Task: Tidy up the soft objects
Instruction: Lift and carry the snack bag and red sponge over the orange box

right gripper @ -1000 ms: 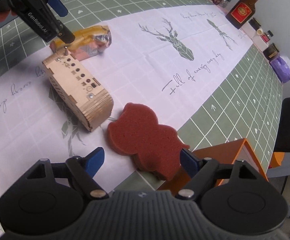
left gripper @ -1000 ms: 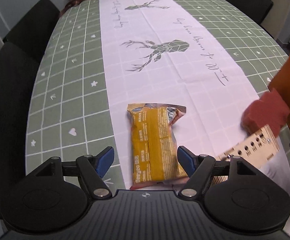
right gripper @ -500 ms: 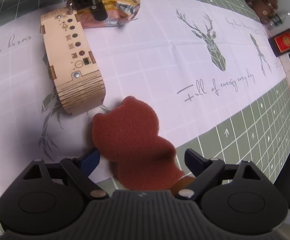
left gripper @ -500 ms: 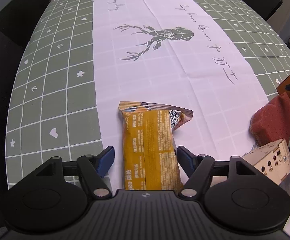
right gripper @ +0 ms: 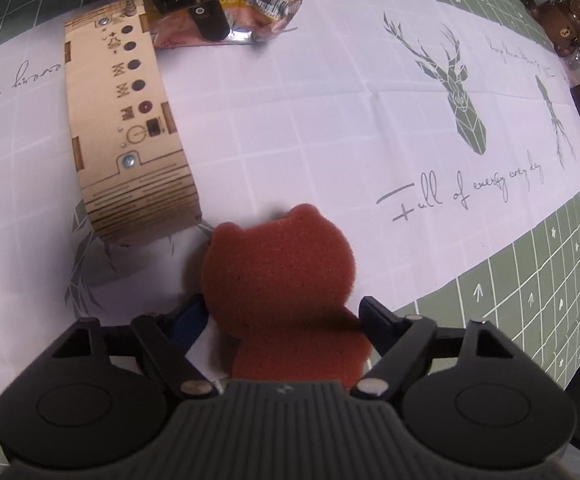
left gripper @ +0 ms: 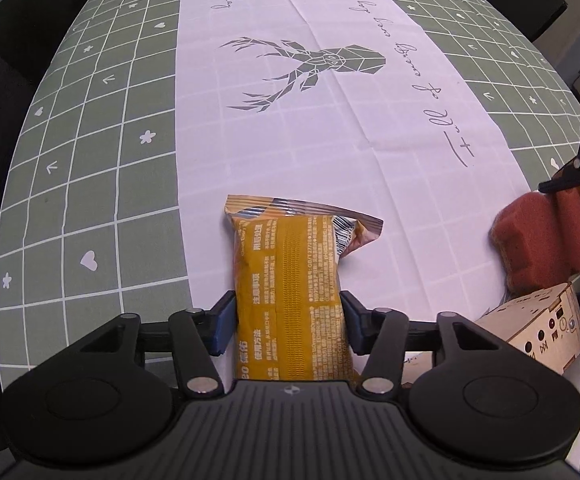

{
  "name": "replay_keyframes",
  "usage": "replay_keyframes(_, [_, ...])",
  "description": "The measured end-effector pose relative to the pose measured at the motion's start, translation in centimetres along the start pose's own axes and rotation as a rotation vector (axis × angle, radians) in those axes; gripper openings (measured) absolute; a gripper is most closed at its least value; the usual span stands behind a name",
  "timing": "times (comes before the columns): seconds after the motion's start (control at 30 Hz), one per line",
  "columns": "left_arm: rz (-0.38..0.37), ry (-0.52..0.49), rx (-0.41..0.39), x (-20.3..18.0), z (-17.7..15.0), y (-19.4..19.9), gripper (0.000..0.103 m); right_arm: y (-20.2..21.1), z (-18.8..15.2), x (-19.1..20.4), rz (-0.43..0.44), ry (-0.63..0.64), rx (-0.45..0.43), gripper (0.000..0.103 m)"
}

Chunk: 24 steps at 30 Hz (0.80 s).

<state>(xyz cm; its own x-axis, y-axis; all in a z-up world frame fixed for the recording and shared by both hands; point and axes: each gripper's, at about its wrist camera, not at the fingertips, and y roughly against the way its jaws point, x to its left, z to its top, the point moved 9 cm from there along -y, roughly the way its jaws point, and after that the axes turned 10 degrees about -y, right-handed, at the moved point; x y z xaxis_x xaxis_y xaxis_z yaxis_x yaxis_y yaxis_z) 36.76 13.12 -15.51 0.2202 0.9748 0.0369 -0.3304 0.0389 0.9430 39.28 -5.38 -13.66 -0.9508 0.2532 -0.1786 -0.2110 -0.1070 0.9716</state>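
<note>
The yellow snack packet [left gripper: 287, 296] lies flat on the white runner [left gripper: 330, 120] of the tabletop [left gripper: 89, 160], its long axis running straight away from the left gripper [left gripper: 287, 322], crimped end farthest off. Its back panel carries Chinese print too small to read, with "eo" legible at the near end. The left jaws are pressed against both its sides, gripping it.

The red bear-shaped sponge [right gripper: 279, 276] lies just beside the wooden box [right gripper: 125, 128], ears pointing away from the right gripper [right gripper: 281, 326]. The right jaws sit at the sponge's narrow lower part; whether they squeeze it I cannot tell.

The runner's script reads "Full of energy every day" beside a deer-head print [right gripper: 456, 88]. The other gripper's arm shows "obot.AI".
</note>
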Motion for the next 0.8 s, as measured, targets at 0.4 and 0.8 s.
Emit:
replay_keyframes(0.4, [0.077,-0.017,-0.028,-0.3,0.0,1.2,0.044,1.5,0.7,-0.7,-0.064,-0.123,-0.054,0.067])
replay_keyframes(0.8, [0.154,-0.016,-0.154,-0.6,0.6,9.0,0.044,7.7,1.8,-1.8,-0.033,-0.457,-0.173,0.067])
